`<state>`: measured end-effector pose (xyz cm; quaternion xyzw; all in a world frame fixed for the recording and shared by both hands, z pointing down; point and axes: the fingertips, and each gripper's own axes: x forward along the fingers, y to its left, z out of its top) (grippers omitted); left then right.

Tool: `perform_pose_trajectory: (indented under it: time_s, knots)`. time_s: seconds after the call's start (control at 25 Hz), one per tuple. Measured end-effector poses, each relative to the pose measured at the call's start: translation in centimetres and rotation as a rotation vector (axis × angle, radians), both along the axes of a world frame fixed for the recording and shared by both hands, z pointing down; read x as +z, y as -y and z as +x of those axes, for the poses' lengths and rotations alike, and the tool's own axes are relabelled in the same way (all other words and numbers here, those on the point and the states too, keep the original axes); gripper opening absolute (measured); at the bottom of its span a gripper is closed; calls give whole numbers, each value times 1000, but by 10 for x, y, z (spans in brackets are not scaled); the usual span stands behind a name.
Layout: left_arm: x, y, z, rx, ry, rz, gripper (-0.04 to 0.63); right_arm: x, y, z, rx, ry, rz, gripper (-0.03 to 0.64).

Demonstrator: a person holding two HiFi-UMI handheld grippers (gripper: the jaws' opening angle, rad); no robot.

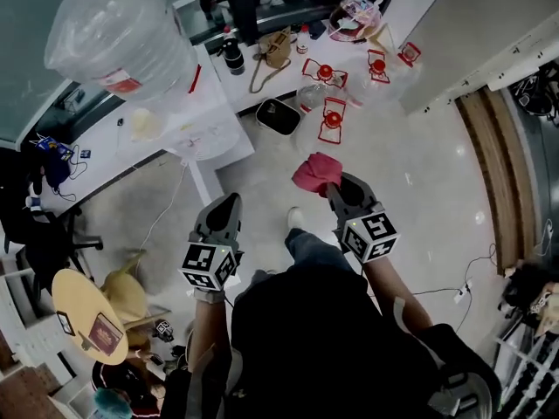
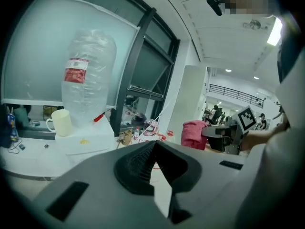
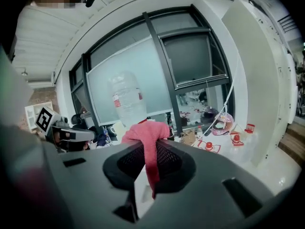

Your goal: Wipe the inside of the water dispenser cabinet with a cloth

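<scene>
The water dispenser [image 1: 203, 127] is a white box with a big clear bottle [image 1: 122, 33] upside down on top, up and left of me; its cabinet front is hidden in the head view. My right gripper [image 1: 336, 184] is shut on a pink cloth [image 1: 316, 171], which bunches over the jaws [image 3: 147, 136] and hangs between them. My left gripper [image 1: 229, 201] is held level beside it, jaws shut and empty [image 2: 155, 144]. The left gripper view shows the bottle [image 2: 88, 75], a cream mug [image 2: 61, 122] on the dispenser top, and the cloth [image 2: 194, 133] at the right.
A white desk [image 1: 349, 55] ahead holds several red-capped clear bottles [image 1: 325, 77] and a brown bag [image 1: 276, 51]. A black bin [image 1: 278, 116] stands on the floor under it. A round wooden table [image 1: 83, 317] is at lower left, a white wall panel [image 1: 454, 33] at right.
</scene>
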<state>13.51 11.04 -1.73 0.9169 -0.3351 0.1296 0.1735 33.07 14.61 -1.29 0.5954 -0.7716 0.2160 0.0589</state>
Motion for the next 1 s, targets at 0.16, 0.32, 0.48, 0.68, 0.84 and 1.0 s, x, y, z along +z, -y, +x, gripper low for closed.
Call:
perform_pose_trajectory:
  time_s: [0.16, 0.32, 0.48, 0.68, 0.84, 1.0]
  knots:
    - [7, 40, 2, -93, 24, -2, 8, 9, 56, 3, -99, 2, -8, 48]
    - [22, 69, -16, -202, 45, -21, 6, 24, 103, -13, -202, 4, -26, 48]
    - [39, 86, -43, -292, 50, -36, 8, 43, 136, -42, -295, -9, -38, 48]
    - [62, 92, -86, -356, 55, -50, 6, 66, 161, -88, -366, -20, -52, 48]
    - [86, 92, -119, -386, 49, -77, 8, 88, 173, -128, -416, -23, -70, 48]
    - [116, 95, -149, -426, 3, -106, 7, 121, 180, -169, -474, -43, -91, 48]
